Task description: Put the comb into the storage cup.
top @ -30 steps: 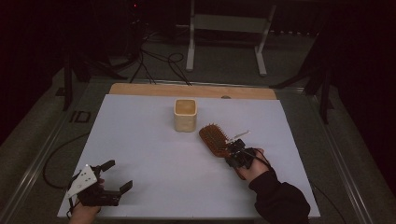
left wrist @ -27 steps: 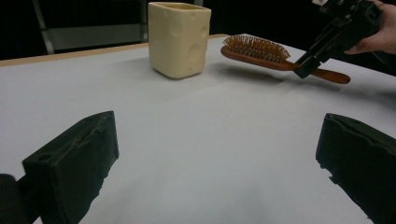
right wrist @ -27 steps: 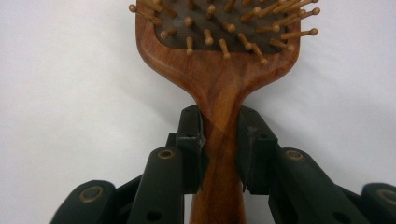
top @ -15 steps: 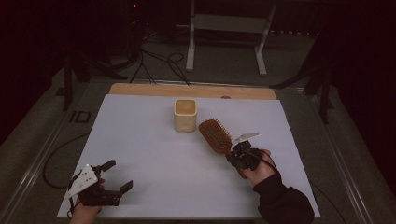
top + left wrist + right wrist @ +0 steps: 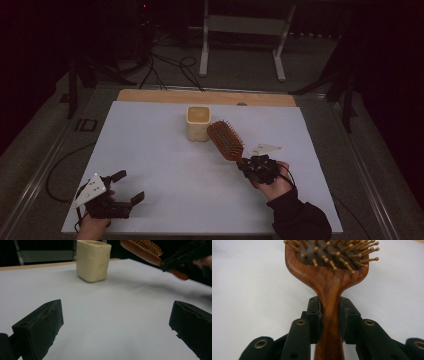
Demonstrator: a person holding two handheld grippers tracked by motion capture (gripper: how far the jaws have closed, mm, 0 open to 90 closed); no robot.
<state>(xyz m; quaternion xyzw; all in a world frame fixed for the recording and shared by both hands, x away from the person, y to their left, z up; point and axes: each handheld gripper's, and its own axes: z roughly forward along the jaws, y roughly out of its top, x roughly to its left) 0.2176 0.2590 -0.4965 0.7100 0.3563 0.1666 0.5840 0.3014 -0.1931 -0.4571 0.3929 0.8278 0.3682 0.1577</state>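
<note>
We held the right hand-held gripper [image 5: 248,163] closed on the handle of the brush [image 5: 226,140], its two pads pressed against either side of the narrow wooden neck just below the head, as the right gripper view showed [image 5: 329,315]. The brush [image 5: 329,272] pointed away from our right hand [image 5: 270,177], bristles up, its head raised toward the cup [image 5: 198,123]. From the high view the head seemed to be just beside the cup, though we could not tell whether the two touched. In the left gripper view the brush [image 5: 142,250] hung clear above the desk [image 5: 112,305], with the cup [image 5: 93,260] standing upright to its left.

Our left hand-held gripper [image 5: 127,186] lay low near the front left corner of the desk [image 5: 150,150], its jaws spread wide with nothing between them, well apart from the cup and the brush.
</note>
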